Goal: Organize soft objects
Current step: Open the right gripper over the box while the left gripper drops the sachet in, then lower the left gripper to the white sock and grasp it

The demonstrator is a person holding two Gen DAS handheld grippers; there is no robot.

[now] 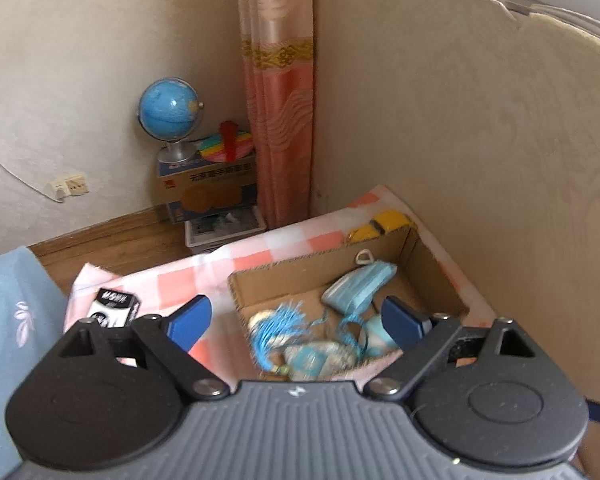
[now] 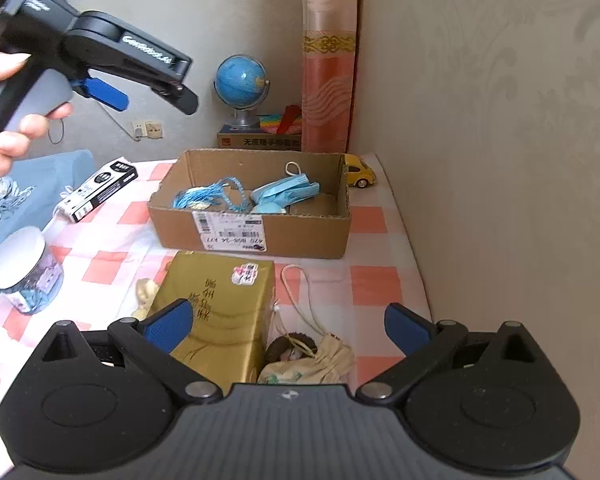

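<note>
An open cardboard box (image 1: 284,270) (image 2: 252,236) on the pink-checked cloth holds a blue face mask (image 1: 360,286) (image 2: 288,192), a blue tassel (image 1: 276,328) (image 2: 204,196) and a pale blue embroidered sachet (image 1: 320,360). My left gripper (image 1: 296,322) hangs open above the near part of this box with nothing between its pads; the right wrist view shows it high at the upper left (image 2: 148,98), held by a hand. My right gripper (image 2: 290,326) is open over a cream drawstring pouch (image 2: 320,360) and a gold box (image 2: 216,308), gripping neither.
A black-and-white carton (image 2: 100,188) (image 1: 114,308) and a white-lidded jar (image 2: 24,272) lie left of the box. A yellow toy car (image 2: 360,172) sits behind it by the wall. A small cream object (image 2: 146,294) lies beside the gold box. A globe (image 2: 242,80) stands beyond.
</note>
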